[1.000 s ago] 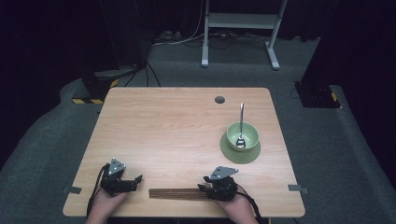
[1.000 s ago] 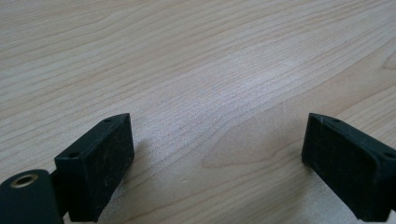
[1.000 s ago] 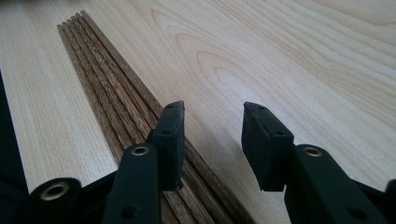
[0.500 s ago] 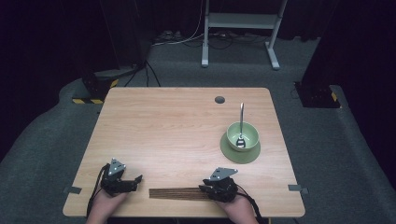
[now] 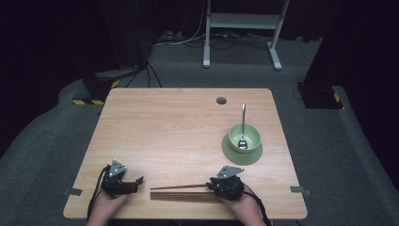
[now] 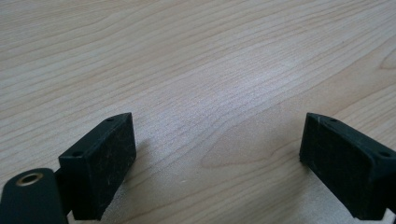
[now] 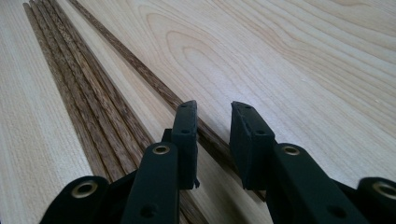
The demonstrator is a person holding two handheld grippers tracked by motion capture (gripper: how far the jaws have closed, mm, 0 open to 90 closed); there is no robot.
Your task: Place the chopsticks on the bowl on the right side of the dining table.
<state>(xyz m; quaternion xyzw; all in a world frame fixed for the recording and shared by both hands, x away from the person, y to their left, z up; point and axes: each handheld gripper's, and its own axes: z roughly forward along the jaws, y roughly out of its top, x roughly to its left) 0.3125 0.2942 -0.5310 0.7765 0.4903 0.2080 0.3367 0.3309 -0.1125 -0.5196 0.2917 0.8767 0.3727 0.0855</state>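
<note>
A bundle of dark wooden chopsticks (image 5: 186,196) (image 7: 79,88) lies along the table's near edge. One chopstick (image 5: 179,187) (image 7: 140,65) sits apart from it, angled slightly away. My right gripper (image 5: 210,184) (image 7: 214,112) is low over this chopstick's right end, pointing left. Its jaws have just been closing and stand narrowly apart, with the single chopstick running between them and a small gap still showing beside it. My left gripper (image 5: 138,181) (image 6: 217,140) rests on the table left of the chopsticks, open wide over bare wood.
A green bowl (image 5: 253,133) with a metal spoon (image 5: 243,117) standing in it sits on a green saucer (image 5: 235,154) at the right. A dark cable hole (image 5: 221,100) is near the wooden table's (image 5: 169,127) far edge.
One chopstick now lies separated from the bundle, angled toward the right gripper. Both hands have stayed roughly where they were.
</note>
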